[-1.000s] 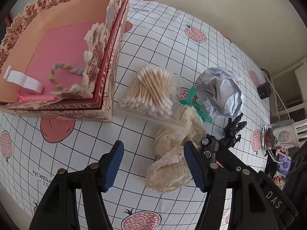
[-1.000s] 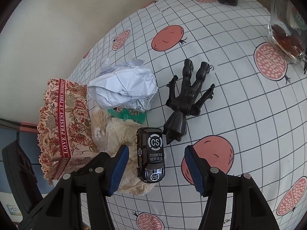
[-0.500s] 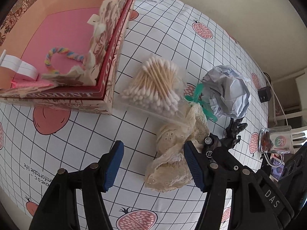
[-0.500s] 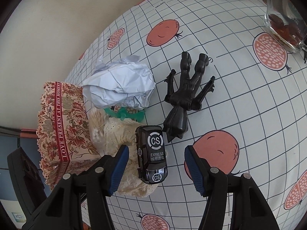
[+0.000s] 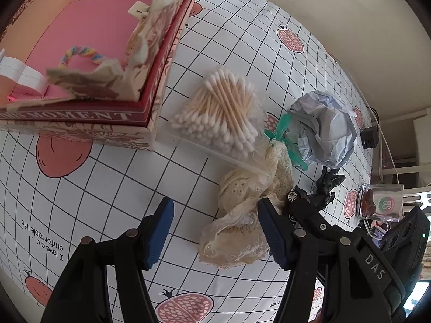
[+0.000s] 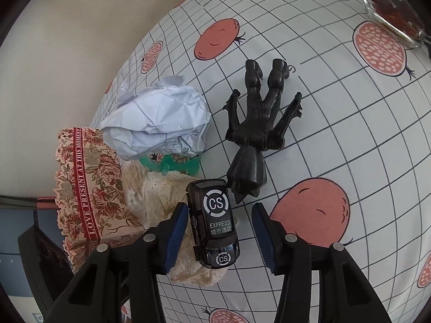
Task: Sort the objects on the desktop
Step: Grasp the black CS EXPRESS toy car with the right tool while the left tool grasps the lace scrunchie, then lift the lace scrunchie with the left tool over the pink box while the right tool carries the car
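- our right gripper (image 6: 219,235) is closing on the toy car (image 6: 214,223), a black one marked "cs express". a second ago its jaws stood wide of the car on both sides; now the left pad (image 6: 176,238) sits against the car's flank, while a gap still shows on the other side.
- so the car is between the pads but not yet pinched (we judge the squeeze only partly done). it rests half on the cream lace cloth (image 6: 161,196) and half on the tablecloth (image 6: 350,134), nose toward us, with the black figurine (image 6: 258,134) just beyond its far end.
- our left gripper (image 5: 215,231) is as open as it was a second ago and holds nothing. it hangs over the tablecloth, its right pad (image 5: 272,232) at the edge of the lace cloth.
- the left view has tipped a little since then, so the floral box (image 5: 80,113) sits higher in frame; the table things lie as before.
- that box holds a pastel braided loop (image 5: 78,53) and looks like the sorting target.
- beside it lie the bag of cotton swabs (image 5: 221,110) and a crumpled paper ball (image 5: 323,132), both unsorted.
- next we judge the car must be gripped firmly without snagging the lace.
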A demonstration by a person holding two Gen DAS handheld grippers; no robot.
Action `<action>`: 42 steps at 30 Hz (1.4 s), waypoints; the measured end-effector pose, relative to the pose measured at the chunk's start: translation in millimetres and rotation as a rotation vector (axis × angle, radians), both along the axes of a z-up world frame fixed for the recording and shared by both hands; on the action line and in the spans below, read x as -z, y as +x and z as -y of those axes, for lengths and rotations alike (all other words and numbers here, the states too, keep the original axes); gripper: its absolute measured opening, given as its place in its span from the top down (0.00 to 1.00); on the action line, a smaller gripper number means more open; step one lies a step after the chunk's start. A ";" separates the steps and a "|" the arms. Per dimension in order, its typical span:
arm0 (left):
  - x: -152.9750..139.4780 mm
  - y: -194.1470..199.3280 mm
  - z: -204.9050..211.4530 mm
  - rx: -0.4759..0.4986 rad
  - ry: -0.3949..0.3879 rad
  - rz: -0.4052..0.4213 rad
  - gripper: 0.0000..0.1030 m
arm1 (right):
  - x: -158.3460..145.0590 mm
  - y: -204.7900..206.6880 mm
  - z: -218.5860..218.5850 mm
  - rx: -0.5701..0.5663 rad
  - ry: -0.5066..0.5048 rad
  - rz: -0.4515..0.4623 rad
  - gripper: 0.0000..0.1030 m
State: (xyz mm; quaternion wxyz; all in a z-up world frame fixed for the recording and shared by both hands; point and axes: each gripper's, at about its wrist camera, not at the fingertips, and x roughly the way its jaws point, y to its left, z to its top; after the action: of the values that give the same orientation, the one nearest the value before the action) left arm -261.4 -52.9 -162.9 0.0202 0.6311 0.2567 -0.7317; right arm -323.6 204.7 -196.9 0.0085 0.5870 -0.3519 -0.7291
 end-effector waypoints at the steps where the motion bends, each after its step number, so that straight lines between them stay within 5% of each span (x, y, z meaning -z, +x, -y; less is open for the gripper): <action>1: 0.0 -0.3 -0.7 0.002 0.006 -0.001 0.36 | -0.1 -0.4 -0.1 0.005 -0.001 -0.002 0.51; 6: 2.3 -1.0 -2.4 0.007 0.013 0.006 0.37 | 3.9 -1.3 1.1 0.024 -0.058 -0.006 0.60; 18: 5.0 4.7 -3.4 0.020 0.051 0.011 0.50 | 2.1 -5.3 3.5 0.038 -0.061 -0.003 0.61; 27: 6.7 5.6 -3.9 0.004 0.062 0.015 0.51 | 4.2 -9.5 1.3 0.063 -0.099 -0.003 0.61; 40: -1.2 3.4 -10.0 0.047 0.115 -0.023 0.81 | -9.1 -20.6 4.8 0.053 -0.072 -0.028 0.62; 42: -6.0 2.7 -10.2 0.054 0.116 -0.037 0.82 | -10.8 12.0 -3.0 0.053 -0.070 -0.042 0.62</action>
State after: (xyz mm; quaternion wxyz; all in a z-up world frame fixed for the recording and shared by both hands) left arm -258.8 -42.8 -156.9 -0.0410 0.6243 0.2819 -0.7274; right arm -311.6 207.7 -186.1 0.0172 0.5615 -0.3922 -0.7285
